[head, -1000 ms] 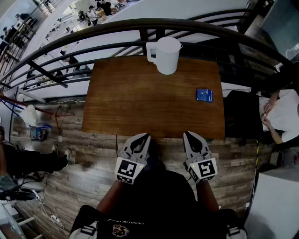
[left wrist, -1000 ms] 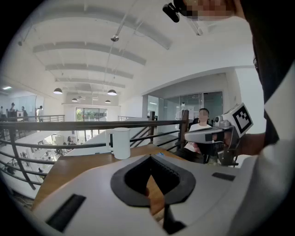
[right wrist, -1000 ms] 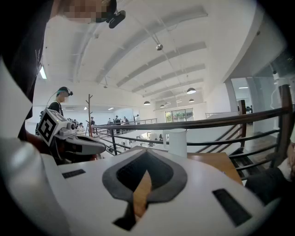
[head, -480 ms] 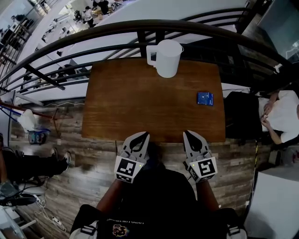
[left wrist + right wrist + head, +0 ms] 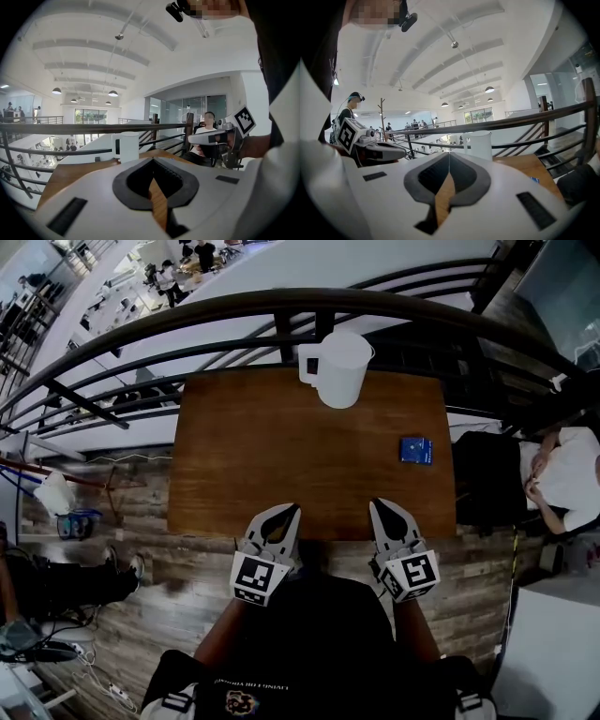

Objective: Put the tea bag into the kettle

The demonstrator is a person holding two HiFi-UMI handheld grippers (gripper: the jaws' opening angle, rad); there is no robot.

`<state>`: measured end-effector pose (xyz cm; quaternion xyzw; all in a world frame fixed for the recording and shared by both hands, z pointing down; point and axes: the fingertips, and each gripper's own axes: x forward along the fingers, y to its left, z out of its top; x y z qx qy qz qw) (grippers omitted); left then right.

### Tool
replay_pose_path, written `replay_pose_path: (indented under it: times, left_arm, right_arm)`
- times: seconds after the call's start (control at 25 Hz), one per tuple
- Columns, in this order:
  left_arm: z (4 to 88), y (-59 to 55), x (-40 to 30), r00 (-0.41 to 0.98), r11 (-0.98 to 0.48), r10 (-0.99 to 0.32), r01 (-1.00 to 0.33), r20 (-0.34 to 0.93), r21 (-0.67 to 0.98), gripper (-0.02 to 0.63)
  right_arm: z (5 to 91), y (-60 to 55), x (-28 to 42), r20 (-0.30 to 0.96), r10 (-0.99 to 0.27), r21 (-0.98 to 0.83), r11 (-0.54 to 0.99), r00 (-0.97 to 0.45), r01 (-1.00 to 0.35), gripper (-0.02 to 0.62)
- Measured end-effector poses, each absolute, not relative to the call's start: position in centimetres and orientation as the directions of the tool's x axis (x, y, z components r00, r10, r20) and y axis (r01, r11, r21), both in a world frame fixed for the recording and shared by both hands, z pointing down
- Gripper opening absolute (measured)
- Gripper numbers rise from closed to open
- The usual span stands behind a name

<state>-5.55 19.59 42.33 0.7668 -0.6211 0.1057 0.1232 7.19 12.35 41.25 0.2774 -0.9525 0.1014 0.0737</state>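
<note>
Task status: not yet begun, judging by the layout.

- Tea bag [image 5: 414, 450]: blue packet, flat on the counter [image 5: 272, 456] near its right edge, touching nothing.
- Kettle [image 5: 341, 368]: white, upright at the far edge, right of centre, just before the railing [image 5: 187, 320]. It is well apart from the tea bag. Cannot tell whether a lid is on.
- Left gripper [image 5: 292, 510]: jaws clenched, nothing between them.
- Right gripper [image 5: 377, 504]: same, jaws clenched and empty.
- Both grippers hang at the counter's near edge, side by side and well apart from the tea bag.

Left to do: everything. Open a gripper (the right is nearer), grasp the tea bag, carry it to the kettle and release it inside.
</note>
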Motion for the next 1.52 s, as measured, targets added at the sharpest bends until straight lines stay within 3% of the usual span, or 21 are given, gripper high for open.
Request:
replay_pose_path:
  times: [0.88, 1.52]
  left_arm:
    - [39.9, 10.4, -14.4, 0.164, -0.176, -0.949, -0.984, 0.269, -0.022, 0.005]
    - [40.4, 2.4, -15.6, 0.157, -0.171, -0.945, -0.985, 0.286, -0.024, 0.005]
  right_arm:
    - [40.1, 5.5, 1.3, 0.196, -0.550, -0.086, 0.815, -0.812, -0.573, 0.015]
    - [39.2, -4.4, -0.7, 0.181, -0.553, -0.057, 0.820, -0.813, -0.570, 0.014]
